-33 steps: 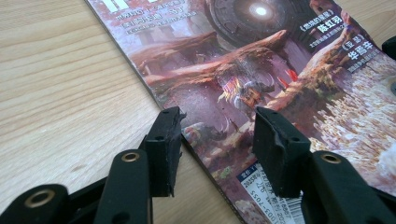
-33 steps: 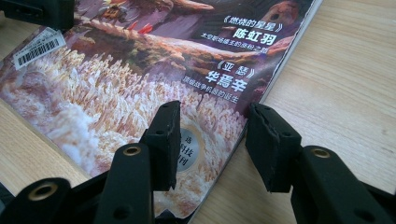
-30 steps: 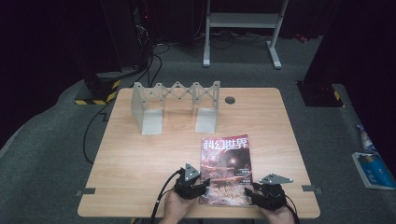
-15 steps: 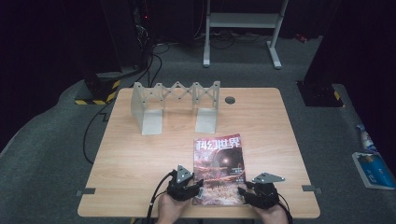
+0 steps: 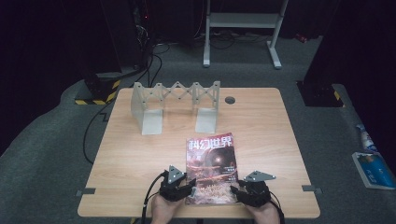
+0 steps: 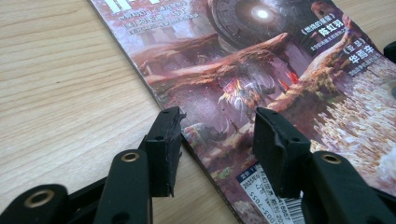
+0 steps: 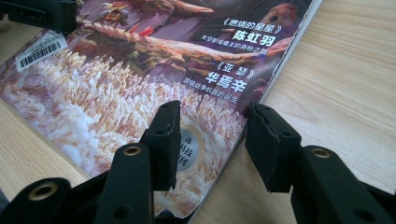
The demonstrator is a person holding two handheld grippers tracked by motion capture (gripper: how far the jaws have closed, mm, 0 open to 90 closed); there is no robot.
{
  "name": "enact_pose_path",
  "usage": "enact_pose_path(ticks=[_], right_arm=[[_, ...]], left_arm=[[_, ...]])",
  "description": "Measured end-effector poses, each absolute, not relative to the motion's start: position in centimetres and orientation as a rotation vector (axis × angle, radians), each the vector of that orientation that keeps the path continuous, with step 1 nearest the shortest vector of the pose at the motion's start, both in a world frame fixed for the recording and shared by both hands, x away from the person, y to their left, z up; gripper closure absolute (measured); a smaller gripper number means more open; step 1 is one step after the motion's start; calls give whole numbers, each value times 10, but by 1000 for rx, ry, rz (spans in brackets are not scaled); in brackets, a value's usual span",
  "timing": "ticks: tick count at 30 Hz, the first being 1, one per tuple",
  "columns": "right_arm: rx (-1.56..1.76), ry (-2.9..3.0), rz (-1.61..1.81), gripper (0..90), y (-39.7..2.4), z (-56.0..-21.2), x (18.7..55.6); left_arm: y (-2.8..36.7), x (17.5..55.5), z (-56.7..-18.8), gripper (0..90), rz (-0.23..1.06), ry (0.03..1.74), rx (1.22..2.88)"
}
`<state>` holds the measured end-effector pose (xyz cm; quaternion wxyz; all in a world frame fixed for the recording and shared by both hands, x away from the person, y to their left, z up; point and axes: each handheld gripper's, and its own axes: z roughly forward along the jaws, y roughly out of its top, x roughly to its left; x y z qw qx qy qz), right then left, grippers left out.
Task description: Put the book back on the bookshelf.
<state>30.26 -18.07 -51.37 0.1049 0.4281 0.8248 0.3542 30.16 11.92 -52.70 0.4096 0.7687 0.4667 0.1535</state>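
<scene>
A science-fiction magazine (image 5: pixel 210 163) with a dark red cover lies flat on the wooden table (image 5: pixel 140 163), near its front edge. My left gripper (image 5: pixel 189 189) sits at its lower left corner. In the left gripper view the magazine (image 6: pixel 261 60) has its edge running between the jaws of my left gripper (image 6: pixel 217 135), one jaw over bare wood and one over the cover. My right gripper (image 5: pixel 236 191) sits at the lower right corner. In the right gripper view my right gripper (image 7: pixel 212 135) straddles that edge of the magazine (image 7: pixel 154 60) the same way. Both are open, pinching nothing.
A grey metal expanding rack (image 5: pixel 175 105) stands upright at the back of the table, with a round cable hole (image 5: pixel 229 99) to its right. On the floor to the right lies a blue packet (image 5: pixel 371 170). A white stand frame (image 5: pixel 243 21) is behind the table.
The magazine has slid to the left across the table, and both grippers have moved left with it at its lower corners. The jaws stand as wide as before.
</scene>
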Motion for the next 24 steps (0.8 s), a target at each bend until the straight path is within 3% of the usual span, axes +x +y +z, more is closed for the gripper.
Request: enact_pose_path(ticks=[8,15,24], right_arm=[[1254,2422,1069,548,-174,-516,303],[1242,2406,1117,533,-176,-519,302],[1246,2379,1139,519,-176,-513,307]], left_arm=[[127,303,-528,511,383,1179,1916],[128,312,-529,402,360,1184,1895],[130,330,-529,364,395,1213,1889]])
